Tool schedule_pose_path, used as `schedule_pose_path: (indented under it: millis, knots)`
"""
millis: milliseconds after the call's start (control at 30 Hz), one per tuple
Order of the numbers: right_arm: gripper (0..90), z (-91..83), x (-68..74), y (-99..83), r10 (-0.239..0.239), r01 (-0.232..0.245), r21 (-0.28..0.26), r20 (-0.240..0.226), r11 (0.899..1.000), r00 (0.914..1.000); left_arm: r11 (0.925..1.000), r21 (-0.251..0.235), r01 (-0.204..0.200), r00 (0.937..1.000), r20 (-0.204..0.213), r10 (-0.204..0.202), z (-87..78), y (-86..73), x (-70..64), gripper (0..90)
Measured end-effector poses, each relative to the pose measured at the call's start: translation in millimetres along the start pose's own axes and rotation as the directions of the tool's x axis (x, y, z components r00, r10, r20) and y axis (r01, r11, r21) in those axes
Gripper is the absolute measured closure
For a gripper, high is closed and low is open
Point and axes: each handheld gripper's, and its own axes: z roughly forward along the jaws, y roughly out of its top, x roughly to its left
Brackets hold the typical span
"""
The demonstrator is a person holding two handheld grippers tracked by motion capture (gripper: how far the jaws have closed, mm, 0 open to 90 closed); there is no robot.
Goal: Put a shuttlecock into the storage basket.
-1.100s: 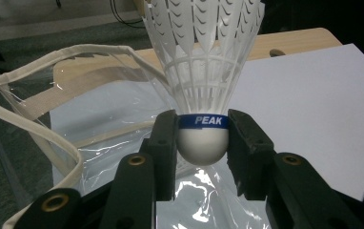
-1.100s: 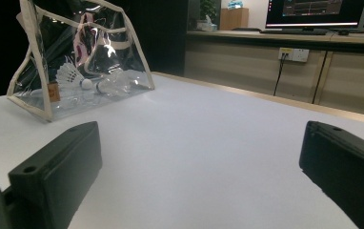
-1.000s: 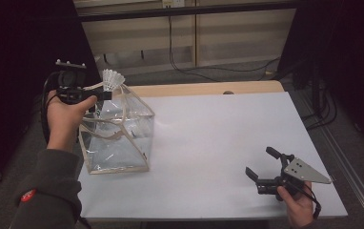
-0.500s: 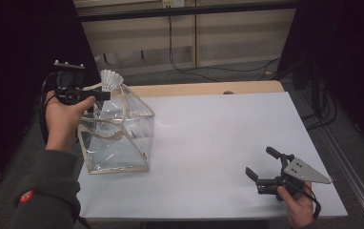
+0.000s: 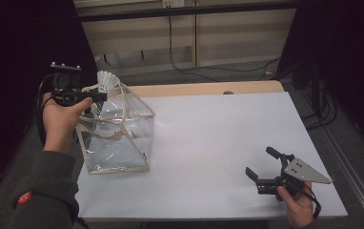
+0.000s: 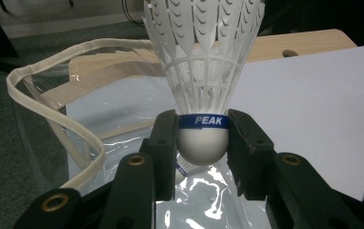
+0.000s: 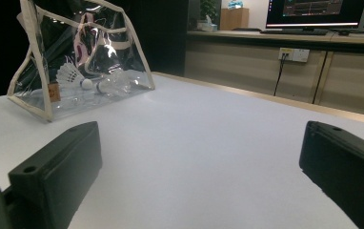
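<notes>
At the left, the left gripper (image 5: 94,97) is closed on a white feathered shuttlecock (image 6: 203,76) with a blue band — its jaws press the round cork base from both sides, just above the open top of the clear plastic bag with beige trim (image 5: 118,138). Inside the bag lie other shuttlecocks (image 7: 75,76). On the white table (image 5: 218,138), well apart at the right, the right gripper (image 5: 262,167) rests low with jaws wide open — holding nothing.

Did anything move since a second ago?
Hardly anything. The left gripper keeps its hold on the shuttlecock above the clear bag, perhaps a touch lower. The right gripper rests open near the table's front edge, as before.
</notes>
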Motion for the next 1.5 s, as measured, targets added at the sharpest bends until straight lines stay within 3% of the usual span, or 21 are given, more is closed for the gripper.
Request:
schedule_pose_path:
  millis: [1500]
  knots:
    - [0.5,-0.3,-0.5,0.0,0.000,0.000,-0.001,0.000,1.000,1.0000,0.9991,0.028,0.030,0.9993,-0.024,-0.030,13.1,-18.3,11.7,65.4]
